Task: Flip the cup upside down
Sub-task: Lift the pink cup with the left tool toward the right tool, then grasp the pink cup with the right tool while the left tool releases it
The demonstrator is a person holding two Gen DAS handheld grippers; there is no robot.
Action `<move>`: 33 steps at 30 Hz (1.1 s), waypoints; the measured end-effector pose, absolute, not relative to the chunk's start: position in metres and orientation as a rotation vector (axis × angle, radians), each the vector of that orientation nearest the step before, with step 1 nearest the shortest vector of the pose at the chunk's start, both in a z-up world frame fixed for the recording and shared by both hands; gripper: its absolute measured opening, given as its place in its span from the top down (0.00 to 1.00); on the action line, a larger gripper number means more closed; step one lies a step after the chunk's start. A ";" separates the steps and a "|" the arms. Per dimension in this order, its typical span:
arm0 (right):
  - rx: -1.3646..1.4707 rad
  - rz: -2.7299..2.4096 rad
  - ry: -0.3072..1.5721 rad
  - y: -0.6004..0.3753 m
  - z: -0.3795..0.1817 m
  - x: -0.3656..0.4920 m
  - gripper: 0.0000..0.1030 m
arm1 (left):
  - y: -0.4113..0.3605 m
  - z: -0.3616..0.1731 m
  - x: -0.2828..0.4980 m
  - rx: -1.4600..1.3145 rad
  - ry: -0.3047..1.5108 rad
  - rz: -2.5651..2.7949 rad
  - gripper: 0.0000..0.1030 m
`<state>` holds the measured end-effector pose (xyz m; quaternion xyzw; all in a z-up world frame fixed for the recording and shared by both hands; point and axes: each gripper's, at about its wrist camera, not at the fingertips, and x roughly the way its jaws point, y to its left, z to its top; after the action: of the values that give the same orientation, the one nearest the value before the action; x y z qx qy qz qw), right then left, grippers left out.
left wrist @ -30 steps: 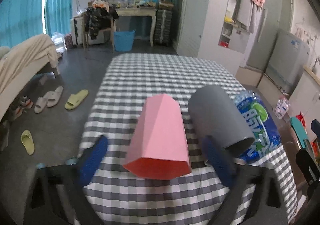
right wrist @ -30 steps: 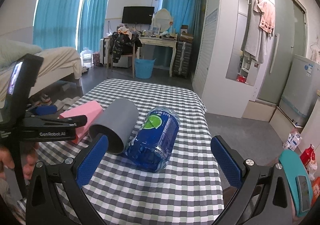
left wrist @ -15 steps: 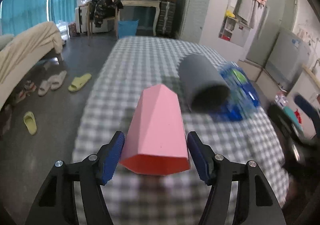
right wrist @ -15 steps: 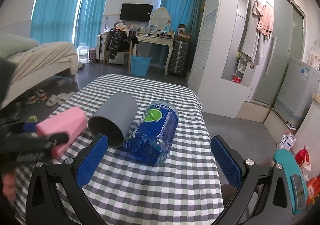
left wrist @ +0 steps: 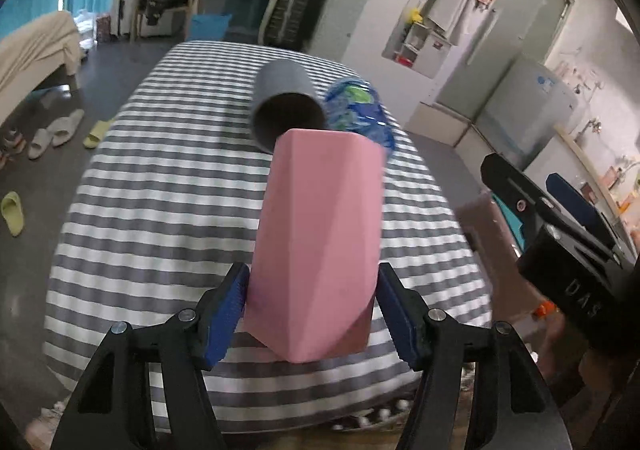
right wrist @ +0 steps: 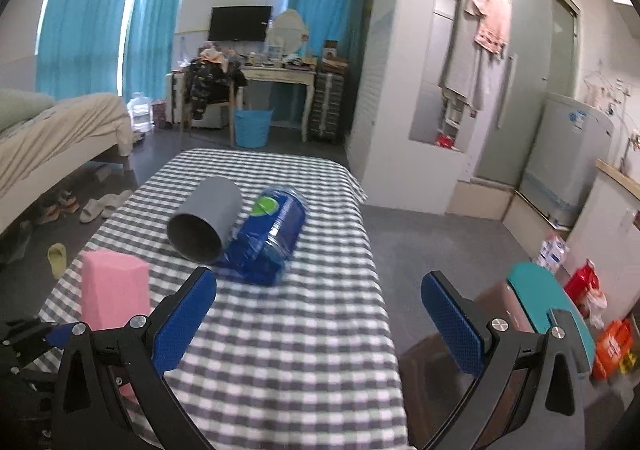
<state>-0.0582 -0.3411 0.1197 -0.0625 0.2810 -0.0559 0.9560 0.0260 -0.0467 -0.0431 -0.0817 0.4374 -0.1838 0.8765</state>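
A pink faceted cup [left wrist: 320, 234] is clamped between the blue pads of my left gripper [left wrist: 312, 310], base pointing away, held over the near end of the checked table [left wrist: 160, 190]. In the right wrist view the pink cup [right wrist: 114, 290] stands base up at the near left corner, with the left gripper below it. My right gripper [right wrist: 320, 320] is open and empty over the near right part of the table [right wrist: 300, 350].
A grey cup [right wrist: 206, 218] lies on its side mid-table, mouth toward me, touching a blue water bottle [right wrist: 272, 236] lying beside it. A teal-topped stool [right wrist: 548, 310] stands right of the table. Slippers lie on the floor at left.
My left gripper closed on the pink cup, lifted it from lying flat and turned it so its base points up and away. The right gripper stayed open, drawing back slightly.
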 end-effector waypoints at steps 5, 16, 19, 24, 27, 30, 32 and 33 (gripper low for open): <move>-0.129 -0.139 0.554 -0.347 0.126 -0.070 0.00 | -0.061 -0.054 0.034 -0.167 0.950 -0.396 0.36; -0.067 -0.089 0.630 -0.355 0.138 -0.067 0.00 | -0.022 -0.021 0.016 -0.116 0.793 -0.398 0.18; -0.067 -0.104 0.687 -0.347 0.141 -0.061 0.00 | 0.004 0.008 0.007 -0.120 0.657 -0.343 0.02; -0.039 -0.071 0.836 -0.326 0.141 -0.041 0.00 | 0.030 0.038 0.016 -0.007 0.501 -0.207 0.01; -0.020 0.015 0.930 -0.309 0.135 -0.027 0.00 | 0.035 0.031 0.017 0.023 0.429 -0.090 0.01; -0.034 0.069 1.025 -0.295 0.123 -0.007 0.00 | 0.039 0.006 0.019 0.019 0.450 -0.079 0.01; -0.062 0.071 1.075 -0.287 0.114 0.004 0.00 | 0.042 -0.004 0.024 0.029 0.492 -0.086 0.01; -0.064 0.071 1.094 -0.286 0.111 0.007 0.00 | 0.044 -0.009 0.026 0.021 0.511 -0.092 0.01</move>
<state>0.0073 -0.2860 0.1112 -0.0304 0.5200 0.0340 0.8530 0.0264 0.0441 -0.0089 0.0104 0.2524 -0.0454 0.9665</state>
